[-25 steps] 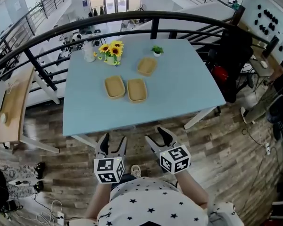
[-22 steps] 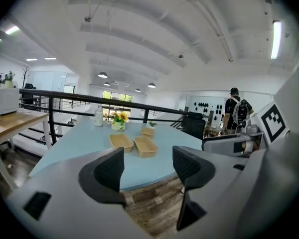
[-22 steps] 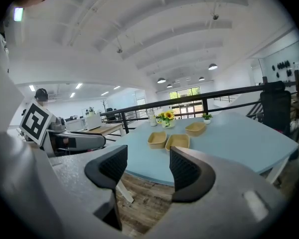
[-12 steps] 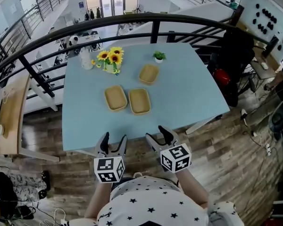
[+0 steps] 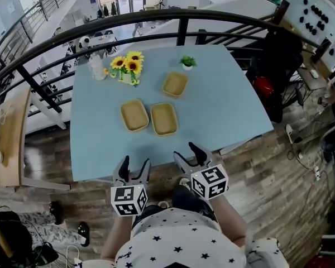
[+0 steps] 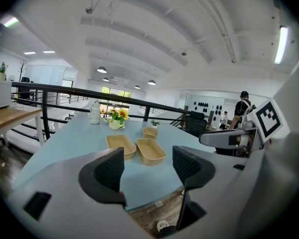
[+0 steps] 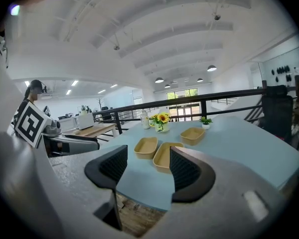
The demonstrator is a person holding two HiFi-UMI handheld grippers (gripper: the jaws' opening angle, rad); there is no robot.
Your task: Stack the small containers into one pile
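Three tan shallow containers lie apart on the light blue table (image 5: 223, 108): a left one (image 5: 134, 115), a middle one (image 5: 164, 119) close beside it, and a far one (image 5: 175, 84). In the left gripper view the same containers show as the left (image 6: 120, 145), the middle (image 6: 150, 151) and the far one (image 6: 150, 131). My left gripper (image 5: 131, 168) and right gripper (image 5: 189, 154) hang short of the table's near edge, over the floor. Both stand open with nothing between their jaws.
A vase of sunflowers (image 5: 127, 68), a white bottle (image 5: 96, 67) and a small potted plant (image 5: 187, 63) stand at the table's far side. A black railing (image 5: 178, 24) curves behind the table. Wooden floor (image 5: 279, 183) lies below and to the right.
The table and containers have shifted slightly nearer and lower in the head view as the person steps closer. Both grippers keep their place and stay open.
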